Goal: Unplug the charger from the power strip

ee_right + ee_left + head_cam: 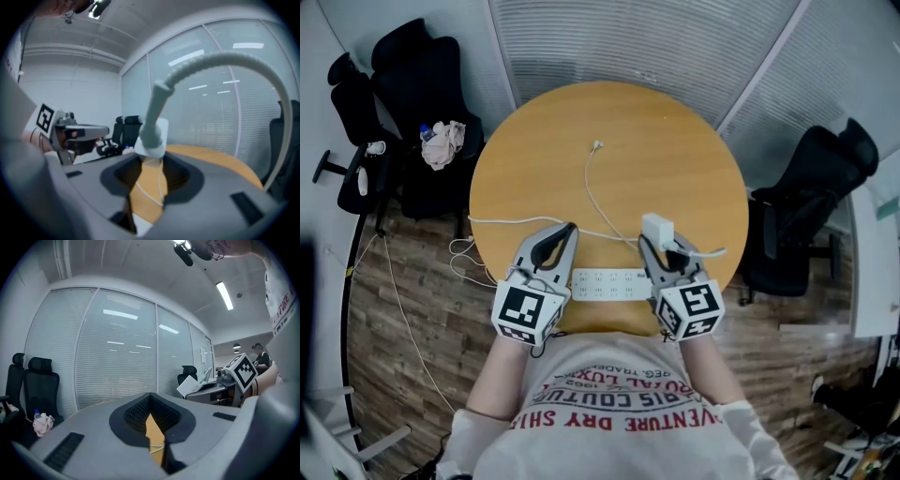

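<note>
Charger (657, 228), a small white block, is clamped at the tips of the right gripper (659, 244) over the near right part of the round table (675, 159), just beyond the far edge of the power strip (607, 283). It is judged to be already out of the socket. In the right gripper view the charger (152, 136) is seen pinched by its two flat sides, with only bare wood behind it.

A cord (225, 58) is plugged into the face of the charger nearest the person and arcs away to the right. A thin white cable (589, 187) is laid across the table toward the far side, where its end lies loose.

The left gripper (569, 228) is clenched on nothing, tips met, near the left end of the strip. In the left gripper view (151, 397) only a sliver of table is seen through the hollow between the pads. Contact with the strip cannot be confirmed.

Handling, as judged:
- The charger is taken to be light and rigid, with a smooth plastic shell that may slip under a loose pinch.
- Hold is best taken on the flat sides, as now, and never on the cord.
- The cord is soft and springy, so some drag and swing is expected when the charger is carried.
- The strip is probably light enough to shift if bumped.
</note>
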Motion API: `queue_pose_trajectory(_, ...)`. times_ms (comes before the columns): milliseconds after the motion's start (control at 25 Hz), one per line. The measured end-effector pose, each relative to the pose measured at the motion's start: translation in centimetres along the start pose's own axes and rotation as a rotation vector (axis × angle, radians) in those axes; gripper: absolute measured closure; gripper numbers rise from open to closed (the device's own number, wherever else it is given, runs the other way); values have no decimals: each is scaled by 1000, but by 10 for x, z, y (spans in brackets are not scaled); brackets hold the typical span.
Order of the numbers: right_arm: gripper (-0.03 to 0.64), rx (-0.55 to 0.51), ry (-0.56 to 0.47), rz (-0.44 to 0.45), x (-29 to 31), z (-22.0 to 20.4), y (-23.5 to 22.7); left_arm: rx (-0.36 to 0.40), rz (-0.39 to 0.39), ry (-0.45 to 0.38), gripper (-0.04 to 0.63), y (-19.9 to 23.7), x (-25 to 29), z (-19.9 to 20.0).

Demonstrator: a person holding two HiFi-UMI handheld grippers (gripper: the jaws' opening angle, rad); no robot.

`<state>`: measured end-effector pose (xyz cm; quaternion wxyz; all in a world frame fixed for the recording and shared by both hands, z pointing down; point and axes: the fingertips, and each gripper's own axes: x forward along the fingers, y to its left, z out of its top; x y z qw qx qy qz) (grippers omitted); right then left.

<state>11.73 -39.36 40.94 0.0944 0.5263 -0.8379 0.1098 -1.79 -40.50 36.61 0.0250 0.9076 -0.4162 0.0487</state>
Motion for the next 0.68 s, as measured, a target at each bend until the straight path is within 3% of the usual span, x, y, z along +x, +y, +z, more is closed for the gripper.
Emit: queue_pose_trajectory(680,460,13,20,-28,-12,-11,-3,21,11,41,563,-15,-2,-6)
